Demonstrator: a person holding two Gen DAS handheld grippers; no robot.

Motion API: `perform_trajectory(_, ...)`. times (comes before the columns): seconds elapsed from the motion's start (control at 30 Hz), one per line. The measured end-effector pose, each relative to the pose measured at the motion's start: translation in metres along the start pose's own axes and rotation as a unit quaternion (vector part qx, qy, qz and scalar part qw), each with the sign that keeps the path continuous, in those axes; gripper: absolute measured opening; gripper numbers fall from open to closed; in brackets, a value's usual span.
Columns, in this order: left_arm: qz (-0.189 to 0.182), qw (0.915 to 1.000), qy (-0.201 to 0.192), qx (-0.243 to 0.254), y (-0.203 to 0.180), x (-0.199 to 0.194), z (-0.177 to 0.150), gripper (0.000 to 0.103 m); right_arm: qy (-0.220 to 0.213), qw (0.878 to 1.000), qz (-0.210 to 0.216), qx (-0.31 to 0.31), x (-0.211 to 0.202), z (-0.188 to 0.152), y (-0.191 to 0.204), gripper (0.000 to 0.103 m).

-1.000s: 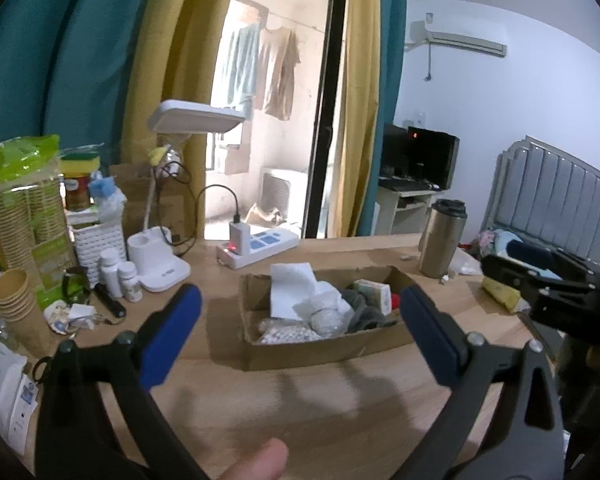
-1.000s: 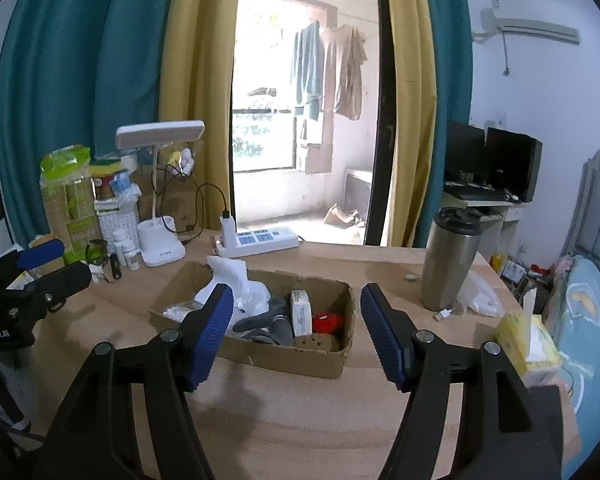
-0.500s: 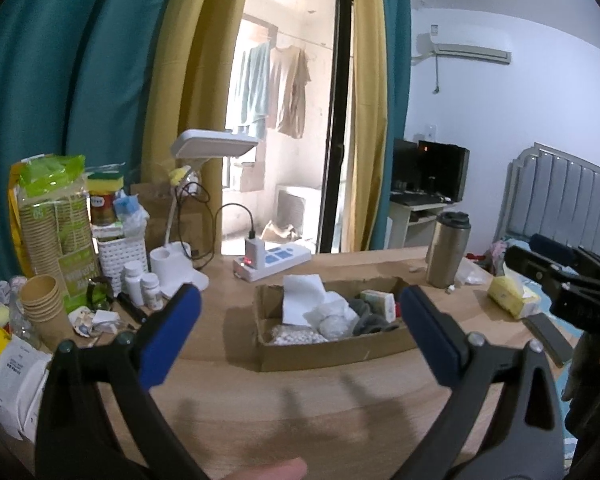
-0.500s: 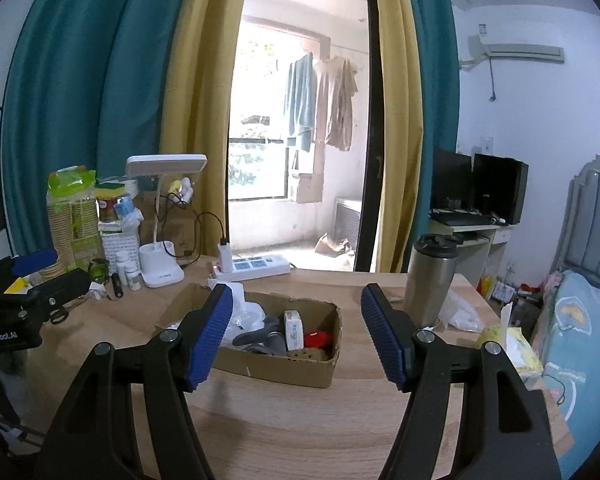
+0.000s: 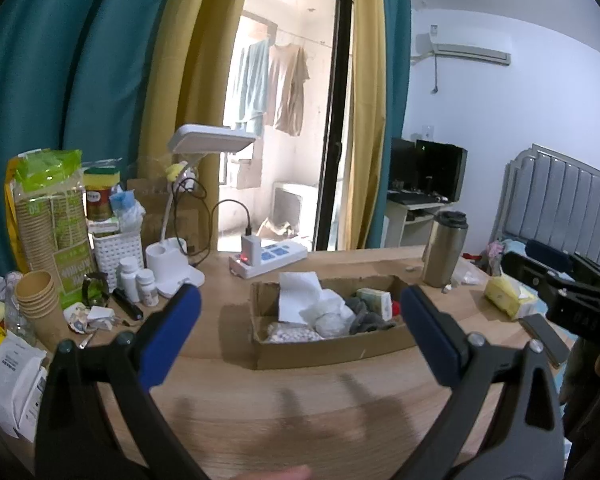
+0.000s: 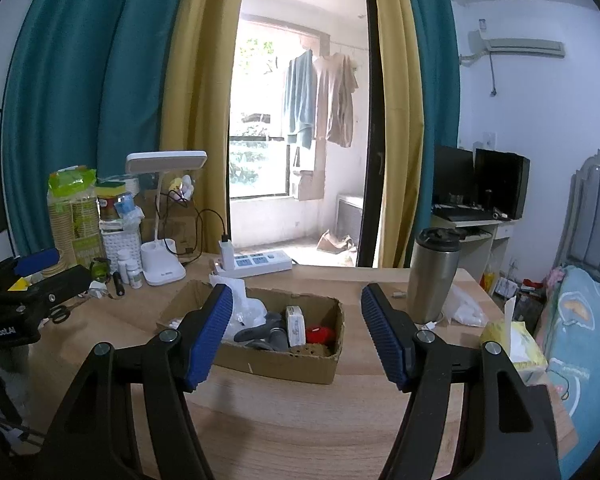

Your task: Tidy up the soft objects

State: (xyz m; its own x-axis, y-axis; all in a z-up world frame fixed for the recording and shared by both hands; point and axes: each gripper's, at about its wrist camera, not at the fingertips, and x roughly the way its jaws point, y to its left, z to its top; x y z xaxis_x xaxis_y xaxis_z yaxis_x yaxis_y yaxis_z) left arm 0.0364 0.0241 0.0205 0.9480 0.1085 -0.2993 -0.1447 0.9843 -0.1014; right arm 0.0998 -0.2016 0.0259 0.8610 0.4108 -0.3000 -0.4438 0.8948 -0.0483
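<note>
1. The cardboard box sits mid-table.
2. The power strip lies behind the box.
3. The tumbler stands right of the box.
4. The lamp base stands behind-left.

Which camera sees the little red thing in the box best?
The right wrist view: the red thing lies in plain sight at the cardboard box's right end. In the left wrist view only a red sliver shows behind a small white carton.
</note>
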Motion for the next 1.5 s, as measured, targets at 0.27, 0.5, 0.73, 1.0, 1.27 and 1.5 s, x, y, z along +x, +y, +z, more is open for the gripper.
perform_trajectory(0.27,-0.004,1.0,0.002,0.003,-0.002,0.003,-0.001,0.101,0.007,1.0,0.0,-0.001,0.004,-0.002,0.0,0.07)
perform_trajectory(0.5,-0.005,1.0,0.003,0.003,-0.002,0.004,-0.001,0.101,0.008,1.0,0.001,-0.001,0.004,-0.002,0.0,0.07)
perform_trajectory(0.73,-0.005,1.0,0.004,0.002,-0.002,0.004,-0.002,0.101,0.009,1.0,0.0,-0.001,0.005,-0.003,-0.001,0.07)
perform_trajectory(1.0,-0.009,0.9999,0.008,-0.005,-0.003,0.006,-0.005,0.101,0.01,1.0,0.0,0.0,0.005,-0.005,-0.004,0.07)
perform_trajectory(1.27,-0.01,0.9999,0.009,-0.005,-0.003,0.007,-0.005,0.101,0.007,1.0,-0.004,0.004,0.003,-0.008,-0.009,0.07)
perform_trajectory(1.5,-0.011,0.9999,0.01,-0.006,-0.003,0.007,-0.005,0.101,0.006,1.0,-0.004,0.005,0.003,-0.008,-0.009,0.071)
